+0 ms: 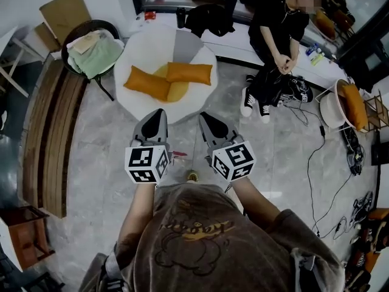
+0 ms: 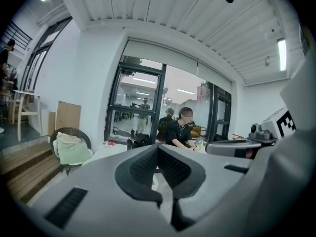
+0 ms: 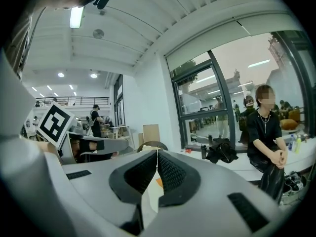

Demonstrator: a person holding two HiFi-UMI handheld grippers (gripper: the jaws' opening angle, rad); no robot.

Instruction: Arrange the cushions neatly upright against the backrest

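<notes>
Far side, a person in black (image 1: 276, 38) sits on the white window ledge (image 1: 231, 43), hands clasped. A black bag (image 1: 209, 17) is heaped just to their left. Far left, a dark wicker chair (image 1: 76, 30) holds pale green cloth (image 1: 97, 56), with a cardboard sheet (image 1: 64, 12) leaning behind it. Wooden steps (image 1: 51, 132) run down the left, and black cables (image 1: 309, 169) trail across the grey floor (image 1: 279, 157) on the right.
</notes>
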